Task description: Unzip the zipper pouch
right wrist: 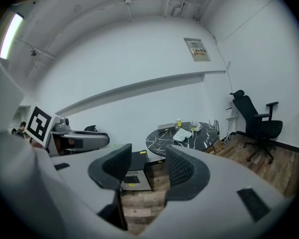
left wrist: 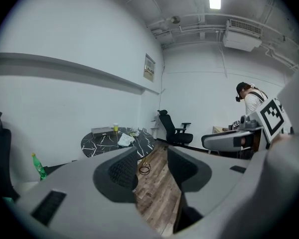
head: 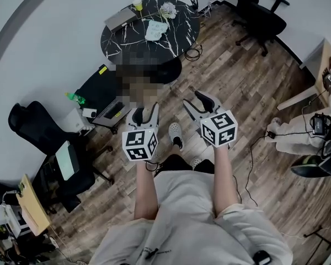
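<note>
left gripper point(left wrist: 150, 166): released, jaws apart, empty | right gripper point(right wrist: 147, 168): released, jaws apart, empty | pale pouch point(head: 156, 30): lying flat near middle of round black table point(head: 118, 42), well apart from both grippers

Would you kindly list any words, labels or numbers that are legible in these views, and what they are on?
No text is legible.
Wall notice: print too small to read.
Cubes on left gripper and right gripper: black square patterns, no words.
</note>
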Demonstrator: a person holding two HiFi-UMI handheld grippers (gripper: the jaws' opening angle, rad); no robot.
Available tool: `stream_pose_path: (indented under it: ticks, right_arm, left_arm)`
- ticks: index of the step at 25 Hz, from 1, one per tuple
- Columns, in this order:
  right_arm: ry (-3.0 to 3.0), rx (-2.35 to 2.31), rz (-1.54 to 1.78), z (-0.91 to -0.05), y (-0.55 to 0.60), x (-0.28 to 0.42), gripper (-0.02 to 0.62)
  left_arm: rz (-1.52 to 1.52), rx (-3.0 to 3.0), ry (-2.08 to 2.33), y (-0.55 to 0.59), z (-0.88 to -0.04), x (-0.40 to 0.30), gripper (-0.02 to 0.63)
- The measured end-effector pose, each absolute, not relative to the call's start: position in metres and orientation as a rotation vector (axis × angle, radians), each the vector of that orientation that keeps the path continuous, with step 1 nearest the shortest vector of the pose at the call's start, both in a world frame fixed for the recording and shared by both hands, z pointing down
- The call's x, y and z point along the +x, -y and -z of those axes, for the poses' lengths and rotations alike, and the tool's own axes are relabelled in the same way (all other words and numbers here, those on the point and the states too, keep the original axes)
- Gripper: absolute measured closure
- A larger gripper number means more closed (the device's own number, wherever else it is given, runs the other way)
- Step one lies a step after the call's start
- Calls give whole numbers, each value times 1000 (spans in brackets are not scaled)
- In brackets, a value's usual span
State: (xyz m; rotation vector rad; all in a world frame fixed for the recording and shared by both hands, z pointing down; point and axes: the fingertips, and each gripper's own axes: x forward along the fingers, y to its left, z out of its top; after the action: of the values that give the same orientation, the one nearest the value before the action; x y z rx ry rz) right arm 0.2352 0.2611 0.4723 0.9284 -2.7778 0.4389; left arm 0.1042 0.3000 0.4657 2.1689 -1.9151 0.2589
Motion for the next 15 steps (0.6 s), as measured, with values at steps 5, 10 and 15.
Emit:
stream_pose_path:
  ticks: [5, 10, 15]
  right_arm:
    - [2753, 966, -485, -477, -224, 235, 376]
    - [2738, 1008, -557, -479, -175, 238, 376]
    - [2711, 1046, -558, -477, -112, 231, 376]
  left_arm:
    - [-235, 2181, 1899, -260, -460, 92, 414]
    - [-202, 2194, 1871, -205, -455, 79, 414]
    - [-168, 2196, 1853, -141, -451, 58, 414]
